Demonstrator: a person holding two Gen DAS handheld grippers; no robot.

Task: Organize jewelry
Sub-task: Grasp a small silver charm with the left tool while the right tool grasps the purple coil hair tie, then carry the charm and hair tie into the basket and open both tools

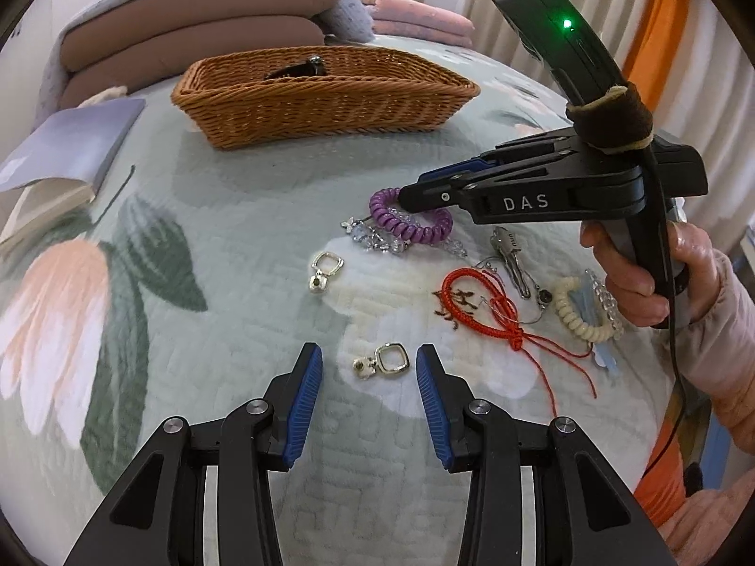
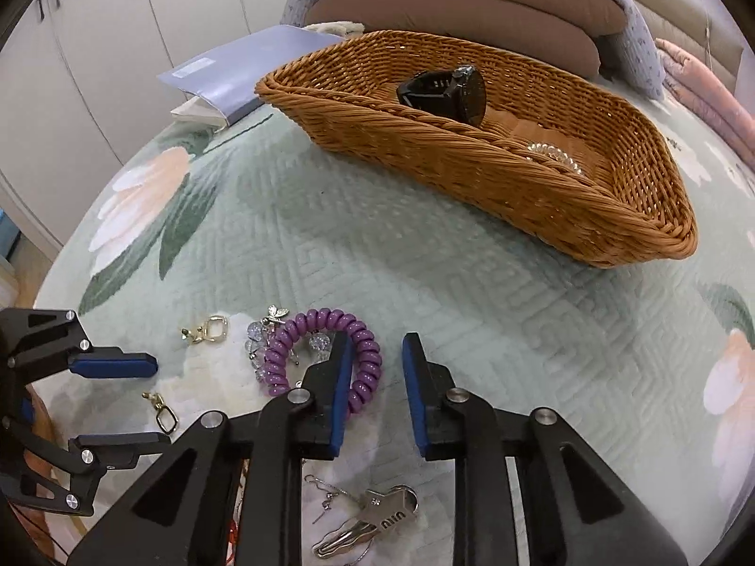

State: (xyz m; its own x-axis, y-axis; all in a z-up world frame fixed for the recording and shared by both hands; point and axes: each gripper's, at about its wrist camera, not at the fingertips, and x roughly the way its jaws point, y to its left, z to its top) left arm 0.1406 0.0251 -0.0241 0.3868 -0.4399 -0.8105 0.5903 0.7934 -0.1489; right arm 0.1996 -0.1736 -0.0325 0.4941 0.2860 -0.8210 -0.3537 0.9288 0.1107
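Note:
My left gripper (image 1: 369,361) is open and empty, its jaws either side of a gold square earring (image 1: 384,362) lying on the quilt. A matching earring (image 1: 325,270) lies further off. My right gripper (image 2: 375,353) is open over the purple coil hair tie (image 2: 325,353), its left finger over the coil's right side; it also shows in the left wrist view (image 1: 410,195) above the tie (image 1: 406,224). A clear bead bracelet (image 2: 264,339) lies under the tie. A wicker basket (image 2: 542,179) holds a black watch (image 2: 448,92) and a clear coil tie (image 2: 554,153).
A red cord bracelet (image 1: 476,304), a silver hair clip (image 1: 512,259), a cream coil tie (image 1: 580,316) and thin hook earrings (image 2: 330,495) lie on the green floral quilt (image 2: 472,283). A notebook (image 1: 61,151) and stacked pillows (image 1: 188,23) sit behind the basket.

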